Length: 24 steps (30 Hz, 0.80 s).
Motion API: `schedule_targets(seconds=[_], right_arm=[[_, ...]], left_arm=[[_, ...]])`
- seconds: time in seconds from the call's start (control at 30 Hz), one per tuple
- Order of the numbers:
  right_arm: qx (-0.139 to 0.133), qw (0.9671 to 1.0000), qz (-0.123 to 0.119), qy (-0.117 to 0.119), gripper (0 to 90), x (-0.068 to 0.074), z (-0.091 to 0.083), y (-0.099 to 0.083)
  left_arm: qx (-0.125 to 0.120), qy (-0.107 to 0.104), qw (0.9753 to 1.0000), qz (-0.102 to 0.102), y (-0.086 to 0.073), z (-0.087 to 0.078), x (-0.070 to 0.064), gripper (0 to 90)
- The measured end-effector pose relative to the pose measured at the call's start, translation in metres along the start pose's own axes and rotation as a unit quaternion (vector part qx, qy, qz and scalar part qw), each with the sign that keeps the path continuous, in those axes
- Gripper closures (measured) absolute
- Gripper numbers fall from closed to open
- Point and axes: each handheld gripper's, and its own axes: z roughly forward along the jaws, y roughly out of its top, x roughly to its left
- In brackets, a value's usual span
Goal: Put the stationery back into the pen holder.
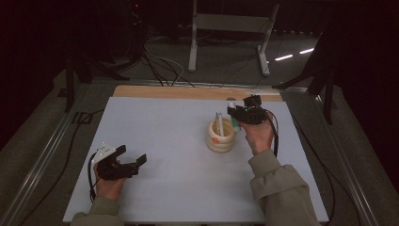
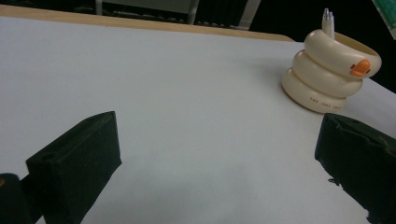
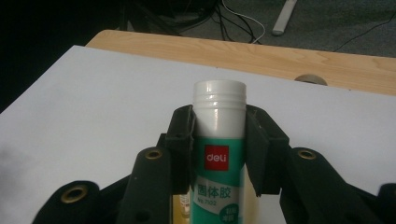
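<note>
A cream holder (image 1: 221,137) shaped like stacked rings, with an orange duck bill, stands on the white table (image 1: 179,141) right of centre; a white pen (image 1: 219,123) sticks up out of it. The holder (image 2: 327,70) also appears far right in the left gripper view. My right gripper (image 1: 236,114) hovers just above the holder's right rim, shut on a green and white glue stick (image 3: 218,154) with a white cap and a red label. My left gripper (image 1: 131,155) rests at the table's front left, open with nothing between its fingers (image 2: 77,163).
A bare wooden strip (image 1: 188,92) runs along the table's far edge. Cables (image 1: 160,66) and a grey metal stand (image 1: 230,28) lie on the dark floor behind. Metal rails (image 1: 42,155) flank the table.
</note>
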Motion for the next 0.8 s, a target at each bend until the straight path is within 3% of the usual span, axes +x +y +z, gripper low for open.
schedule_targets(seconds=[0.8], right_arm=[[-0.006,0.9999,-0.003,0.008,65.6,0.012,0.011,0.002]], left_arm=[[0.000,-0.001,1.0000,0.001,-0.001,0.000,0.000,0.7]])
